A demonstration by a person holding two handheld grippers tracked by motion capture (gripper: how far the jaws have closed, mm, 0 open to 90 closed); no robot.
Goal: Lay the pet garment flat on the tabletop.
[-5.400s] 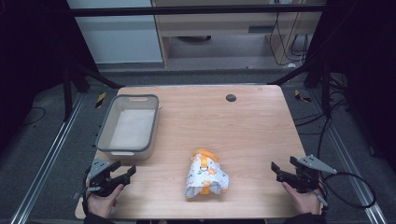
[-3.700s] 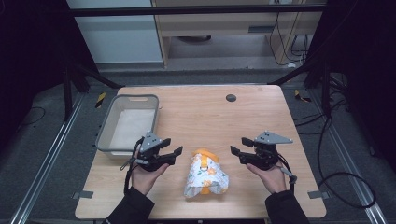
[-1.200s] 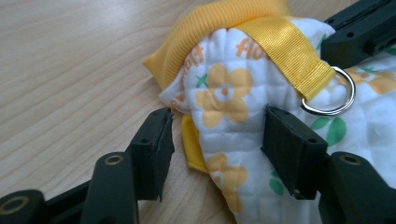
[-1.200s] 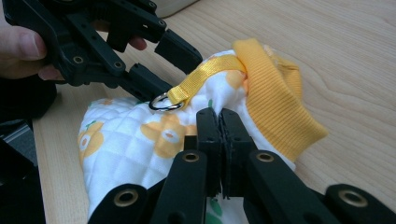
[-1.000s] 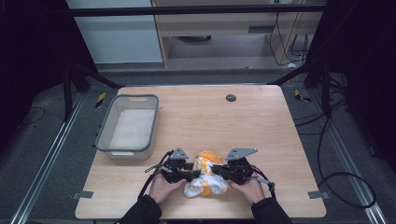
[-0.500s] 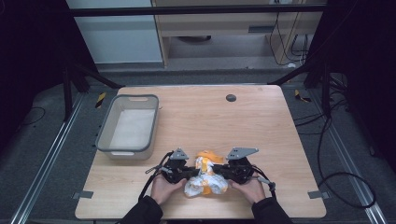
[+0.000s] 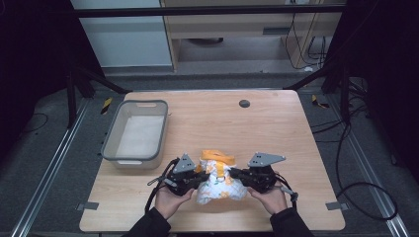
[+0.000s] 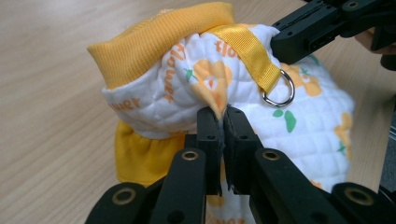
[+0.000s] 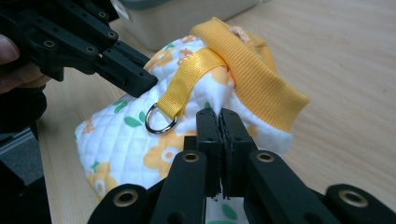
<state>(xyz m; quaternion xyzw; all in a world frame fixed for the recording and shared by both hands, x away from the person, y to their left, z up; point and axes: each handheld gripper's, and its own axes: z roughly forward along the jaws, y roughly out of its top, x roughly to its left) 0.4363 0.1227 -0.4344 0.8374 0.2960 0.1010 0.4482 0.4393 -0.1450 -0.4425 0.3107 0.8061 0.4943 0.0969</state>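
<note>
A small quilted garment (image 7: 218,180), white with orange flowers and yellow trim, is lying near the front edge of the table (image 7: 276,123), roughly midway along it. The left gripper (image 7: 196,177) is pinching a fold of the quilted cloth on the garment's left side, its jaws having just been closing on it. The right gripper (image 7: 236,175) is clamping the cloth on the opposite side. The garment is sitting squarely between the two hands, each equally near. A yellow strap (image 8: 254,51) with a metal ring (image 8: 279,91) is running across its top. The grey bin (image 7: 136,131) is standing toward the table's left edge, behind the left hand (image 7: 170,200), so any carry would likely be heading back and leftward.
</note>
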